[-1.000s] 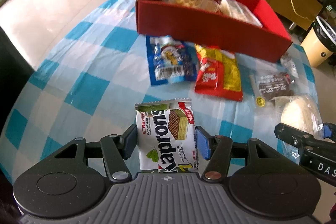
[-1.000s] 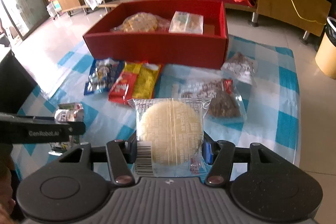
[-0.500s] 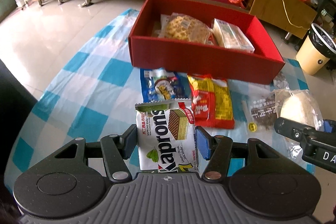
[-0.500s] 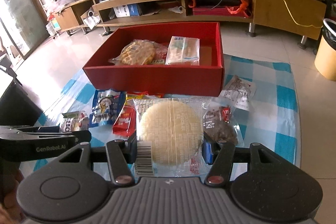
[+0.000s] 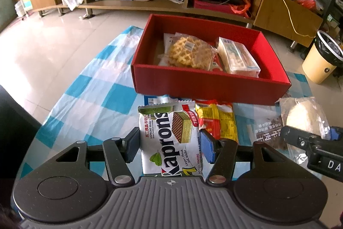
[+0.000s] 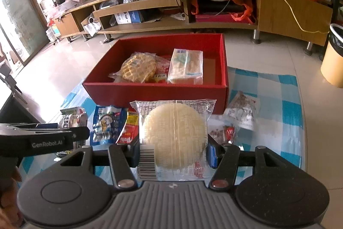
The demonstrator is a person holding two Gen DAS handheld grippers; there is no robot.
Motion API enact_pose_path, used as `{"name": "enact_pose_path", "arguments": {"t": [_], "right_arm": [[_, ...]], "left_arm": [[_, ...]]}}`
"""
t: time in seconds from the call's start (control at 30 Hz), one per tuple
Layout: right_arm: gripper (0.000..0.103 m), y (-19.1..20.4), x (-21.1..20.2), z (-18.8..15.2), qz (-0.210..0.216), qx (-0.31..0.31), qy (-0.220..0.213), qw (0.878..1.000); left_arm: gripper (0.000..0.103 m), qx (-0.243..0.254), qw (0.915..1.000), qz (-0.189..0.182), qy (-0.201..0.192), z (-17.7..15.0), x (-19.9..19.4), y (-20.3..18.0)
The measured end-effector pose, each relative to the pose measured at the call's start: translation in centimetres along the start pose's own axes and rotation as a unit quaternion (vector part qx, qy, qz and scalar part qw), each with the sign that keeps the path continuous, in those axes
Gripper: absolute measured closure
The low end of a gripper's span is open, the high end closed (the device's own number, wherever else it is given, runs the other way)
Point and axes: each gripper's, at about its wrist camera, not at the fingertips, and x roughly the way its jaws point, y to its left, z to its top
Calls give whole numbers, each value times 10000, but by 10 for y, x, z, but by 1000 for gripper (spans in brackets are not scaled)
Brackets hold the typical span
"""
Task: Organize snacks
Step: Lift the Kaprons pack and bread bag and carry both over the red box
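Both grippers hold a snack packet above the checked cloth, in front of the red box.

The left gripper pinches the white Kaprons wafer packet by its sides, lifted over the blue-and-white cloth; the right gripper clamps a clear packet with a round pale cake the same way; ahead of both sits the red box, open, holding a waffle packet on its left and a wrapped sandwich-like block just beside it; on the cloth near the box's front wall lie a blue packet, a red-and-yellow packet and clear packets of dark snack; a yellow bin stands on the floor well off to the right.
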Motion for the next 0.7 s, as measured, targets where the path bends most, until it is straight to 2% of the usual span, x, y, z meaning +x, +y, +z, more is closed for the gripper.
{"name": "enact_pose_path", "arguments": {"t": [0.7], "right_arm": [[46,-1,8,36,48,85,-234,9997]], "left_arm": [[38,69,9998,44,-160,34,10,-9]]}}
